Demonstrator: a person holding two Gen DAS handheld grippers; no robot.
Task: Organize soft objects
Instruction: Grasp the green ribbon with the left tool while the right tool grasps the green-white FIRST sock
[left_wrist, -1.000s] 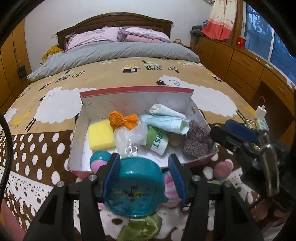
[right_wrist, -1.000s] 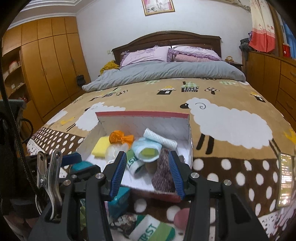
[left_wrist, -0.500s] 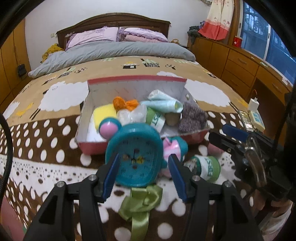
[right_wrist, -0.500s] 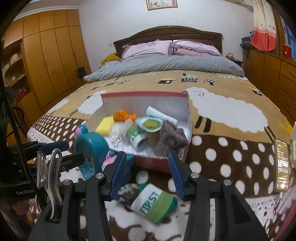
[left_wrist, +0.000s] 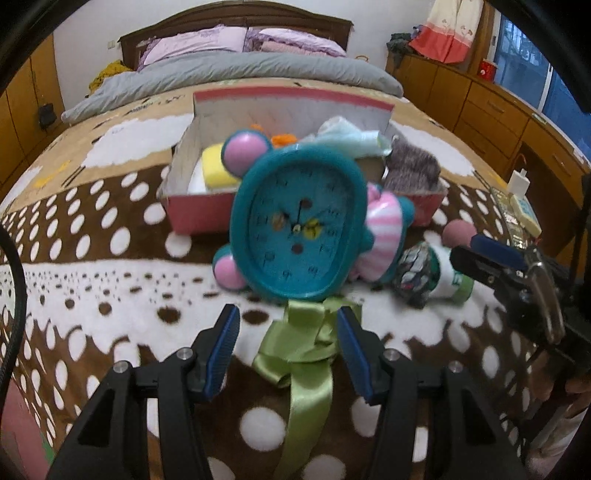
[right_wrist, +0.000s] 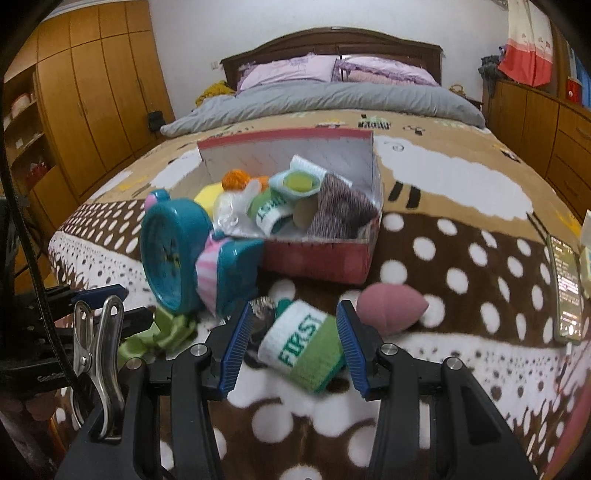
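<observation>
The left gripper has its blue-padded jaws standing apart with nothing pinched; between them lies the knot of a shiny green satin ribbon bow, whose tail runs back under the gripper. Just beyond the bow stands a teal plastic alarm clock with pink knobs, its face turned toward the left wrist camera.

The right gripper also has its jaws parted, and a rolled white-and-green knit sock printed "FIRST" sits between the pads; whether the pads touch it is hard to tell, though they do not appear to squeeze it. Just beside the sock, to the right, lies a pink teardrop-shaped makeup sponge; to the left is a small dark patterned bundle, blurred.

All of these rest on a brown fleece blanket with white dots. Behind them is an open red-sided cardboard box that holds a yellow sponge, an orange cloth bundle, a second "FIRST" sock, a pale blue rolled cloth and a grey-purple knit piece.
</observation>
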